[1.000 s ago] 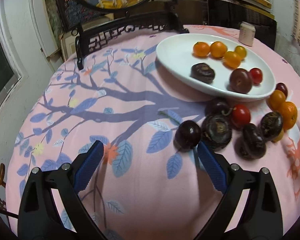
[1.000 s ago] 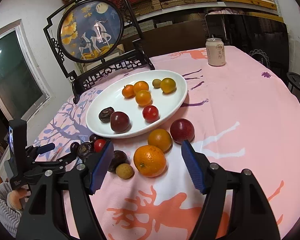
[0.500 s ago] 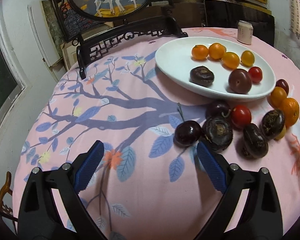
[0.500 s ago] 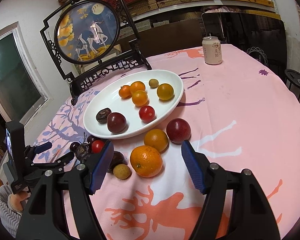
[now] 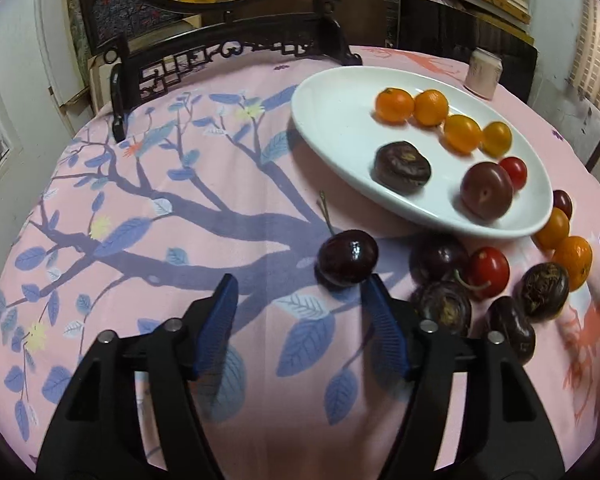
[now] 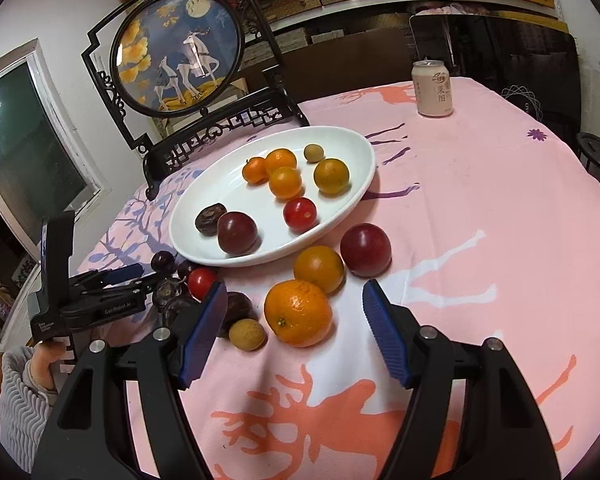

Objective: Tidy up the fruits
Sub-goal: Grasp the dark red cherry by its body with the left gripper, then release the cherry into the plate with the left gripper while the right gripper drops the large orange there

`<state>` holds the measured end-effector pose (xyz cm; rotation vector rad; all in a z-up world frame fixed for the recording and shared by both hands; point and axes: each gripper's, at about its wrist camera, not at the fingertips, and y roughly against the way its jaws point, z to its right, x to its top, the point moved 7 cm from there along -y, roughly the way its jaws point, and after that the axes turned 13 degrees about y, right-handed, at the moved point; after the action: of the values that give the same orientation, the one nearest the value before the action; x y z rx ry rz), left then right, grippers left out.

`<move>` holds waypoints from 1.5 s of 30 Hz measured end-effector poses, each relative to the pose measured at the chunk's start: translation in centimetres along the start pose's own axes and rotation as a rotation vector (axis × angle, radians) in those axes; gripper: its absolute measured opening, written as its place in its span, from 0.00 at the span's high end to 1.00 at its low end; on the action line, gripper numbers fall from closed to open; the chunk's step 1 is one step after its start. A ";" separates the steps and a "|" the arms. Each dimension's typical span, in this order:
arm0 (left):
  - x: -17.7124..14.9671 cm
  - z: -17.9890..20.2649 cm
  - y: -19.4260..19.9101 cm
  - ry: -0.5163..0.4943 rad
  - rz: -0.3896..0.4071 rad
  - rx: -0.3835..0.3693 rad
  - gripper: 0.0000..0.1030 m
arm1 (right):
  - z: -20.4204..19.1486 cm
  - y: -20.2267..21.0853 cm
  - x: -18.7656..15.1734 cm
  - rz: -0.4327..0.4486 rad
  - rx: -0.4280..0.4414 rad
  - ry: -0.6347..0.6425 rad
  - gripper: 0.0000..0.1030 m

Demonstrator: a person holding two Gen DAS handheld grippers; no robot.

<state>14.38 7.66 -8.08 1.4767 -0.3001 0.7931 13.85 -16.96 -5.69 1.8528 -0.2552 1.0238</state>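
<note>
Pink tablecloth (image 5: 180, 360), white oval plate (image 5: 340, 136) lying long axis left-far to right-near. Dark cherry (image 5: 348, 256) just beyond my left gripper (image 5: 300, 300), stem pointing away; jaws closing, nothing between. My right gripper (image 6: 294, 308) stands apart near the orange (image 6: 298, 312).

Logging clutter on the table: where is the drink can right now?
In the right wrist view the can stands upright at the far side of the pink tablecloth, beyond and right of the white plate.

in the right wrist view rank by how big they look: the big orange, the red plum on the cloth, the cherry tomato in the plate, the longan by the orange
1. big orange
2. red plum, though it lies farther from the camera, so the gap is unsure
3. cherry tomato and longan: look alike, not ranked
</note>
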 end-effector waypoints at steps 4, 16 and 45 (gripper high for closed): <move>0.4 0.3 0.7 -0.026 0.050 0.023 0.26 | 0.2 -0.1 -0.1 -0.009 -0.009 -0.004 0.32; 0.8 1.5 -0.7 -0.070 0.005 -0.050 0.70 | -0.4 -0.4 -0.4 -0.026 0.006 0.015 0.32; 1.9 2.2 2.8 -0.034 0.080 -0.062 0.70 | -0.9 -0.3 1.2 0.036 0.011 0.032 0.58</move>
<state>14.57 5.85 -4.51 1.4281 -0.4080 0.8156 14.23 -15.77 -4.85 1.8463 -0.2655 1.0809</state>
